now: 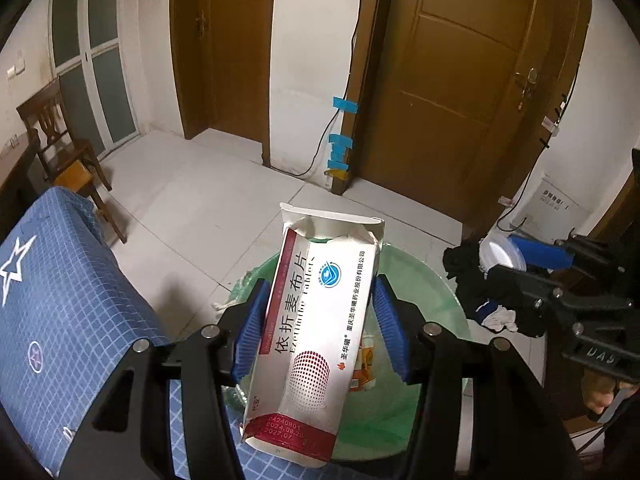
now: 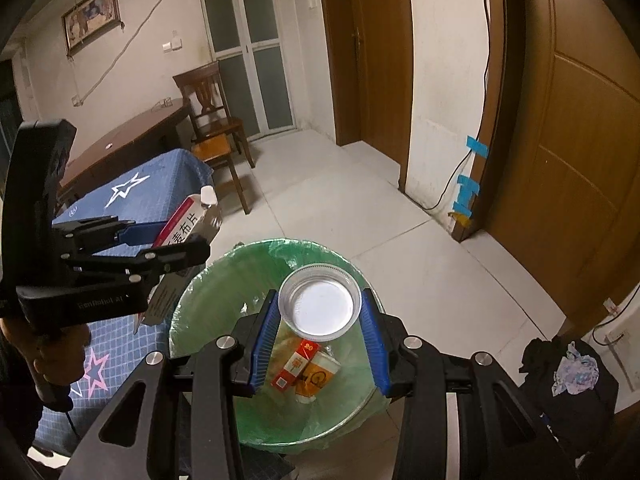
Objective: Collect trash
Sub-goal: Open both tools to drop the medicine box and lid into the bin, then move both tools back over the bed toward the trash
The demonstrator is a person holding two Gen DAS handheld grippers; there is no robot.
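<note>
1. Hanging above the green-lined trash bin [image 1: 432, 280], the left gripper [image 1: 320, 328] held a white and red medicine box [image 1: 312, 340] lengthwise between its blue pads [image 1: 252, 332]; the left pad pressed on the box's edge, while the right pad stood beside the other edge, and contact there could not be told for sure.
2. The medicine box had its top flap torn open and pointed away from the camera, tilted over the bin's mouth.
3. The right gripper [image 2: 320, 332] pinched a round clear plastic lid [image 2: 318, 306] between its blue fingers [image 2: 266, 336], the jaws partly closed onto the lid's rim.
4. That lid also sat over the trash bin [image 2: 200, 300], its white centre facing the right wrist camera.
5. Inside the bin lay a red and orange carton [image 2: 296, 364] and a yellowish packet [image 2: 320, 376], resting on the bottom of the green liner.
6. A table covered with a blue star-printed cloth [image 2: 132, 188] stood just beside the bin, on the left of both views.
7. A dark heap of clothes [image 2: 568, 380] lay on the floor to the right of the bin.
8. A wooden chair [image 2: 212, 124] stood further back by the glass door.
9. A person's hand [image 2: 60, 356] gripped the handle of the left gripper in the right wrist view.
</note>
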